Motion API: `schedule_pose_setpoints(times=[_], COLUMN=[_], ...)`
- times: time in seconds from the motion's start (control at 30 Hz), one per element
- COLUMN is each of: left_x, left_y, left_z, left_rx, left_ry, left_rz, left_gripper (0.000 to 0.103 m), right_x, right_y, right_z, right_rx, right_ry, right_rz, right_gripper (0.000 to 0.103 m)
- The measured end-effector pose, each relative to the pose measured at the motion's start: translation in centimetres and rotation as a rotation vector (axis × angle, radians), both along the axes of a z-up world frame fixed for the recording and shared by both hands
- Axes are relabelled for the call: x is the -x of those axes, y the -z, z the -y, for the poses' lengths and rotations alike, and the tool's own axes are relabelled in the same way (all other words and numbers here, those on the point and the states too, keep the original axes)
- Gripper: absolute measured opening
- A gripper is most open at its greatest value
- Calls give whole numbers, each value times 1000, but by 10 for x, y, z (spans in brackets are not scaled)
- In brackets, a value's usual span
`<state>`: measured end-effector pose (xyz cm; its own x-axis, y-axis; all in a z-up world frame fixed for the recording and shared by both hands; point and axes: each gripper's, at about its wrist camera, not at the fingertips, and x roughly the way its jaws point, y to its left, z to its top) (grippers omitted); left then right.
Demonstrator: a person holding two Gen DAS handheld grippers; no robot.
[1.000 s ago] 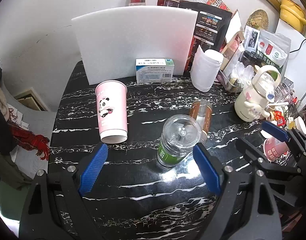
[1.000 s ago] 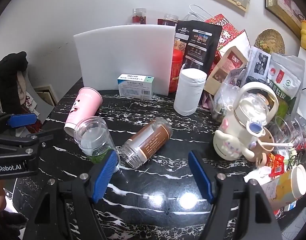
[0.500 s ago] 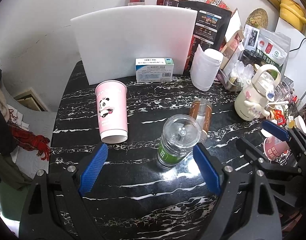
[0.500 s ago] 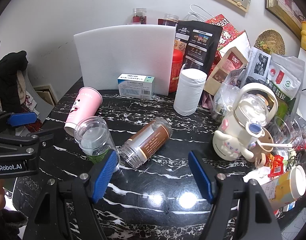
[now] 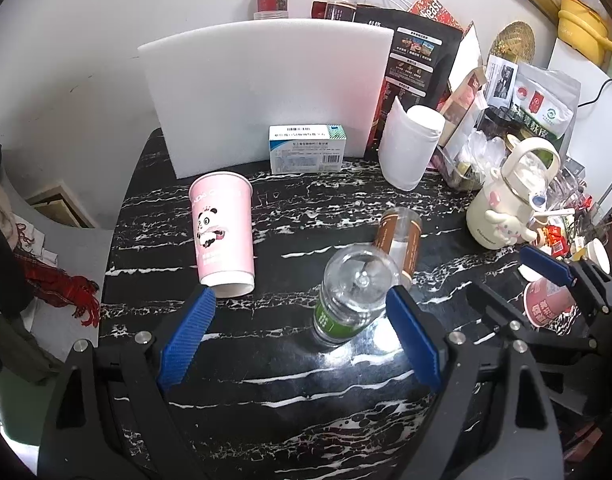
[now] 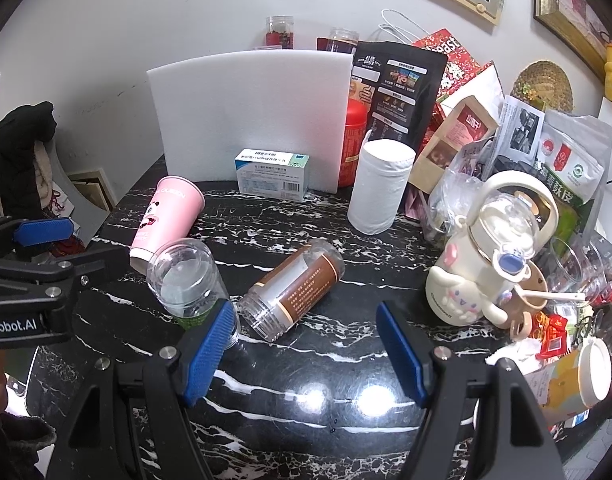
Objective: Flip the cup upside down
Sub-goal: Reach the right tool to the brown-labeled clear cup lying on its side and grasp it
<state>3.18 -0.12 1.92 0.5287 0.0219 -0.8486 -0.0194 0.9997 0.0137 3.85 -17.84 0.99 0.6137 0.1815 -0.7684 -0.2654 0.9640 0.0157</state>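
Apart, both spread tools, left tool (image 5: 300, 344) and right tool (image 6: 307, 354), flank the inverted pink cup (image 5: 222, 236).

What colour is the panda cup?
Pink, with a panda print; the cup shows best in the left wrist view.

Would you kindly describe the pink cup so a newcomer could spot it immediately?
Start at the white foam board standing at the back of the black marble table. In front of its left end stands the pink cup, wide end up. Unlike the clear containers nearby, it is opaque paper printed with a panda.
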Motion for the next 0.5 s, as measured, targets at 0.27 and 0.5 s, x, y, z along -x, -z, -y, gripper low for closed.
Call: schedule_pose_setpoints(times=[0.27, 0.5], left_x=[-26, -55], left_y=[-3, -4], left_z=[-3, -9], left_rx=[11, 10], left_ry=[7, -4], left_rz=[20, 37], left_gripper=[87, 87], right_x=[-20, -48], right_y=[5, 19], right_z=[-3, -1], right_rx=[-2, -16], right_ry=[18, 67], right_rz=[-35, -94], right_gripper=[74, 74])
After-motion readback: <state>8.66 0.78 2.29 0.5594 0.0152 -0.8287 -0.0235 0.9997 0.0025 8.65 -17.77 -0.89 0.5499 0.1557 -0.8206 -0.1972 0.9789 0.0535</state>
